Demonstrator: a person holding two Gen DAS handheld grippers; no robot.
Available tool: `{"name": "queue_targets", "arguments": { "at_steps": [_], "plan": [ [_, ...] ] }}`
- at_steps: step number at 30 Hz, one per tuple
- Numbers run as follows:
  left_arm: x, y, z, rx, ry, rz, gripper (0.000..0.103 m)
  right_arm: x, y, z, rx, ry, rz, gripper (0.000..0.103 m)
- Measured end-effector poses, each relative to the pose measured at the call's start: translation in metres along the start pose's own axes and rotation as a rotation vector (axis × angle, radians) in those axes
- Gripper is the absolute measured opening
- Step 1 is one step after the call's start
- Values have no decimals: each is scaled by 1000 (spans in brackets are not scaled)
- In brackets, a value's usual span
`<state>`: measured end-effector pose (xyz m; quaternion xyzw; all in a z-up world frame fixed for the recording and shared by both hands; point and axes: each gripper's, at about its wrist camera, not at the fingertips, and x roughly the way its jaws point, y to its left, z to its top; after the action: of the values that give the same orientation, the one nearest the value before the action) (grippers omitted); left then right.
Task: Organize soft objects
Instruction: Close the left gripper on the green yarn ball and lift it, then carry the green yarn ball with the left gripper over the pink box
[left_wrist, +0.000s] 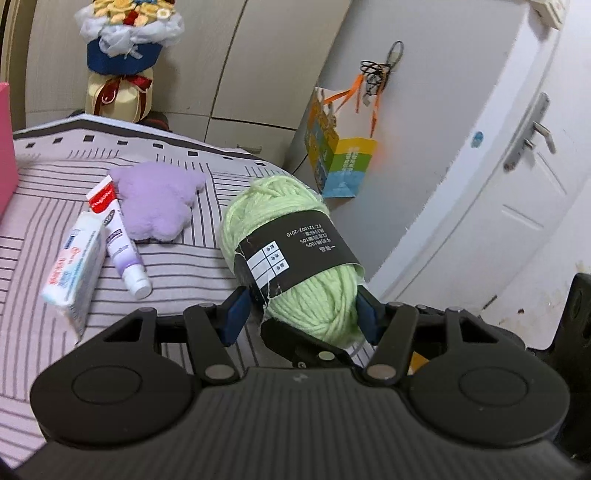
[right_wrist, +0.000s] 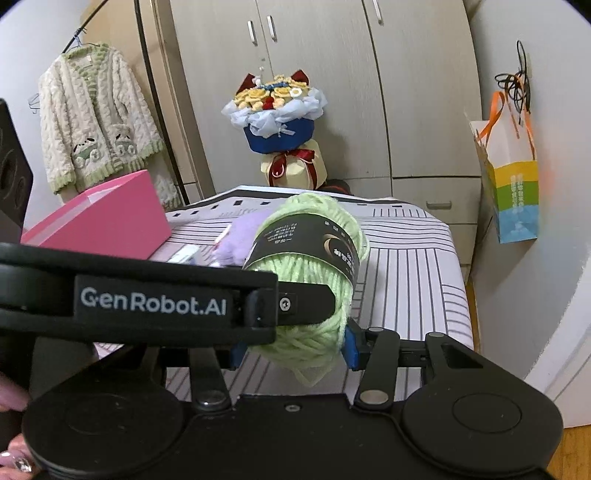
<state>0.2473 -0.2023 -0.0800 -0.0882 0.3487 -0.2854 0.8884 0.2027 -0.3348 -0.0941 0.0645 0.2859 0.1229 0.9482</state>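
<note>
Two tools grip one skein of pale green yarn (left_wrist: 295, 251): my left tool (left_wrist: 299, 314) and right tool (right_wrist: 291, 343) each clamp its near end between their blue pads. The skein is fat and oval, its thick strands wound loosely, with a black paper band round its middle bearing white print and a small white grid. It hangs above the striped white-and-purple bed (left_wrist: 177, 266), off the sheet. On the bed, left of the skein, lie a fluffy lilac plush toy (left_wrist: 155, 199), a white-and-purple tube with a red end (left_wrist: 118, 243) and a white tissue pack (left_wrist: 74, 273). Beyond the plush toy I see a pink box (right_wrist: 110, 218).
</note>
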Motion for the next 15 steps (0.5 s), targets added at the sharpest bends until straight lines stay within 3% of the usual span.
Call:
{"name": "queue_targets", "arguments": {
  "at_steps": [15],
  "plan": [
    [-76, 4, -38, 82, 20, -28, 59, -50, 66, -30, -36, 6, -28, 56]
  ]
}}
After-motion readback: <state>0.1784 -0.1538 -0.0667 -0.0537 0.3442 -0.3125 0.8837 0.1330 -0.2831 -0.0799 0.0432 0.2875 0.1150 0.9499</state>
